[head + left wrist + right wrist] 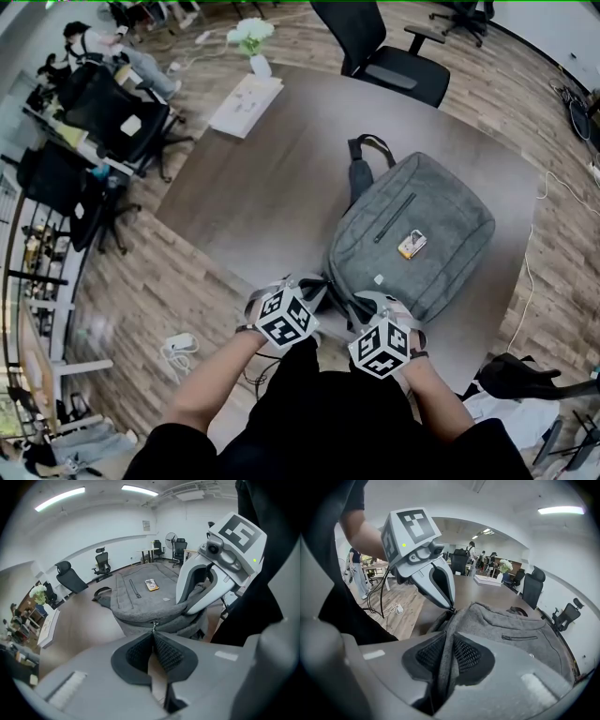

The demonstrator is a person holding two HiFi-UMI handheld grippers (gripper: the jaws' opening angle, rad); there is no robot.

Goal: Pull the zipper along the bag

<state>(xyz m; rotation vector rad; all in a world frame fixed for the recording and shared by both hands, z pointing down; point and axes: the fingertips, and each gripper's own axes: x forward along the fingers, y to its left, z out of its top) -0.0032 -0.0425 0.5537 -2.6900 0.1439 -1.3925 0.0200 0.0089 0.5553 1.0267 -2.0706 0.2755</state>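
Observation:
A grey backpack (pixel 422 234) lies flat on the brown table (pixel 272 197), its near end at the table's front edge. In the left gripper view, my left gripper (pixel 153 641) is shut on the small metal zipper pull (pixel 153 627) at the bag's (pixel 140 599) near edge. My right gripper (pixel 447 656) is shut on a fold of the bag's grey fabric (pixel 454 630), right beside the pull (pixel 453 611). In the head view both grippers, left (pixel 312 286) and right (pixel 364 302), sit close together at the bag's near end.
A yellow tag (pixel 412 245) lies on the bag's front. A white vase of flowers (pixel 253 42) and papers (pixel 246 103) sit at the table's far side, with a black office chair (pixel 384 52) behind it. A white adapter with cable (pixel 178 347) lies on the floor at left.

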